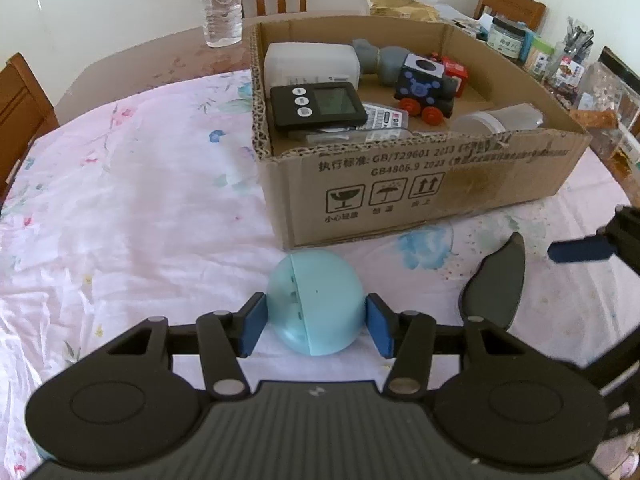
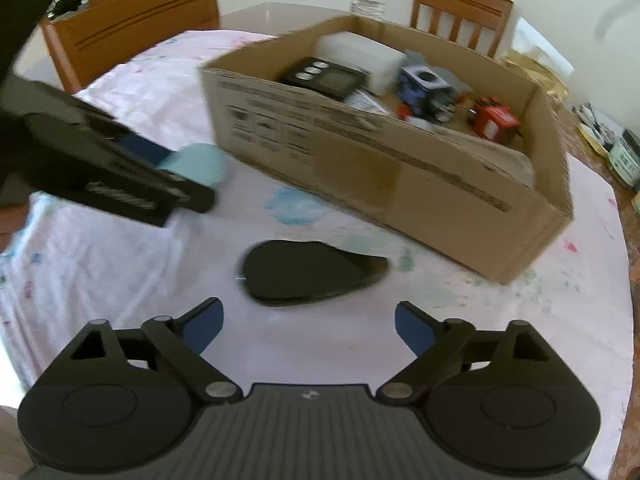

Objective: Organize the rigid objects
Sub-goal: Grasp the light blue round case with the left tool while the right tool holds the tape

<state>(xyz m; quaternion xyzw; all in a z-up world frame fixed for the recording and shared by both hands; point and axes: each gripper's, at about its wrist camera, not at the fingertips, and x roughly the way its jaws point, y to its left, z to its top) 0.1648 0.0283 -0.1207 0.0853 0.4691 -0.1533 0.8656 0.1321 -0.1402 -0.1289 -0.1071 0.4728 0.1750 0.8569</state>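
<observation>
Open floral cloth (image 1: 120,208) lies clear to my left; ahead, the cardboard box (image 1: 420,184) walls off the way, a black leaf-shaped piece (image 2: 304,272) lies just before it, and cluttered jars (image 1: 508,36) crowd the table's far right.

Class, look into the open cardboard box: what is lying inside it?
Inside the cardboard box: a black digital timer, a white container, a toy train, a grey object, a clear jar. Whatever lies under the timer is partly hidden.
</observation>
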